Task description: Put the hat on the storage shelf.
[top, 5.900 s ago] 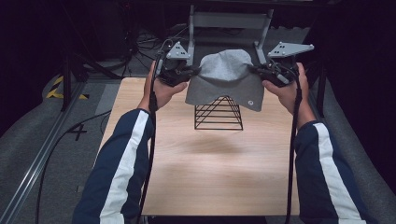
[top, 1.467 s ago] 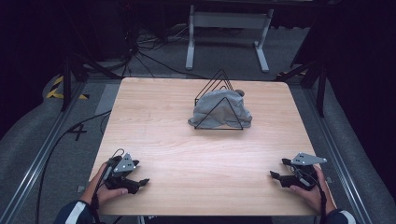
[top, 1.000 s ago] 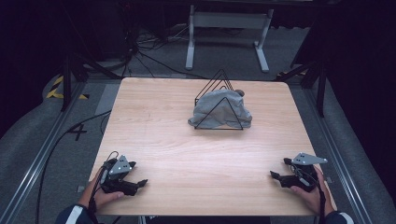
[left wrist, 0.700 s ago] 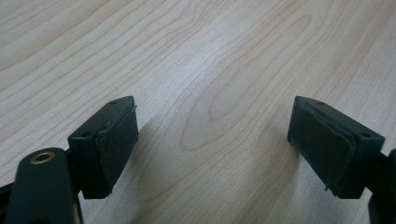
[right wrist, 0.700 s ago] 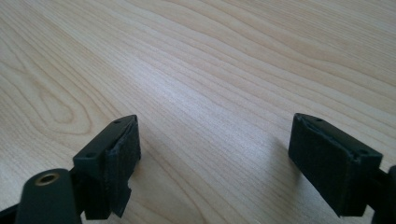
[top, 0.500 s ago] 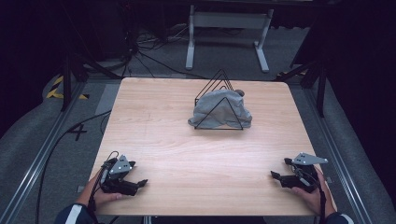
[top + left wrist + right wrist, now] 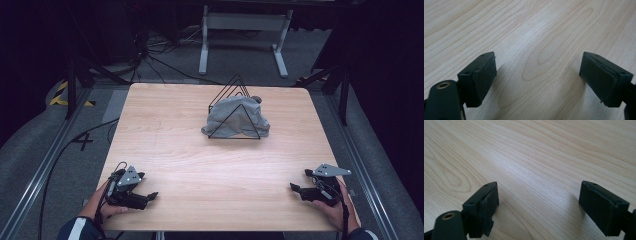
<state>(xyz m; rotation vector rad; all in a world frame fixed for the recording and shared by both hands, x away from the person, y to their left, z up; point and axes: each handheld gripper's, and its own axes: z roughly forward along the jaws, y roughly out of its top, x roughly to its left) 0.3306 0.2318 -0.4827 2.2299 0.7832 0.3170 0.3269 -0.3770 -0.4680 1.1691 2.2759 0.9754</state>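
Left gripper [image 7: 150, 195] low on the table [image 7: 170, 130] at its near left corner, hand [image 7: 107, 207] behind it, jaws spread wide, nothing between them. Right gripper [image 7: 294, 188] at the near right corner, hand [image 7: 337, 210] behind it, jaws equally wide apart and empty. Grey cloth [image 7: 235, 117] lies bunched in the black wire rack [image 7: 232, 100], well ahead of both grippers, between their lines. Forearms cut off by the frame edge; the cloth's far side is hidden.

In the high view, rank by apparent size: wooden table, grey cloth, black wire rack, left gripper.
1. Light wooden table
2. Black triangular wire rack and crumpled grey cloth: too alike to rank
3. Left gripper, smallest
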